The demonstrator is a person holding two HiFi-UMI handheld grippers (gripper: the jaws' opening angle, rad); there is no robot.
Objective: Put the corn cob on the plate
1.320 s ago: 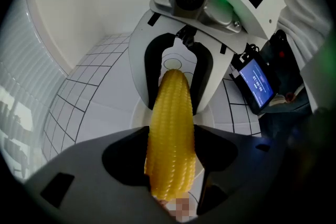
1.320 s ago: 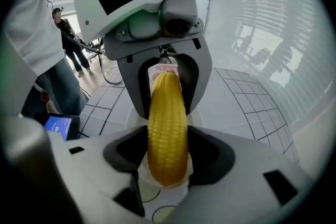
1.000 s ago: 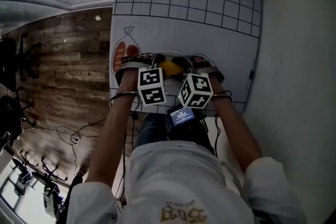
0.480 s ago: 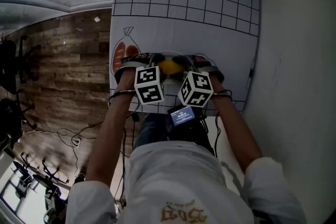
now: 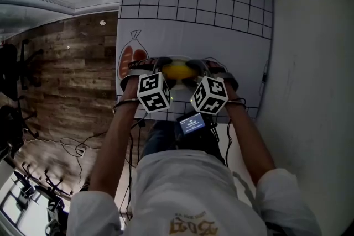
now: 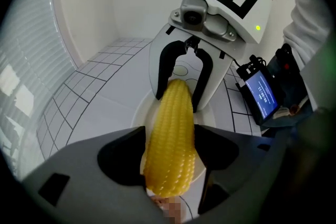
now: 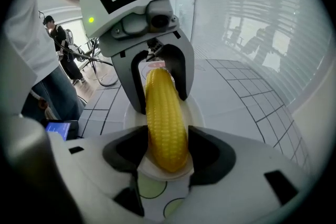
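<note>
On the gridded white mat point(image 5: 193, 19), with an orange drawing point(image 5: 127, 59) near its left edge, your left gripper point(image 6: 172, 136) straddled one end of the corn cob point(image 5: 178, 71). Its jaws had just been opening and stood wide, with the cob between them but not squeezed. The cob lay lengthwise over the white plate point(image 6: 135, 113), spanning both your tools, so low that I couldn't tell whether it rested on the dish. To the right, your right gripper point(image 7: 165, 136) faced the left one nose to nose, its jaws clamped against both flanks of the cob's other end.
</note>
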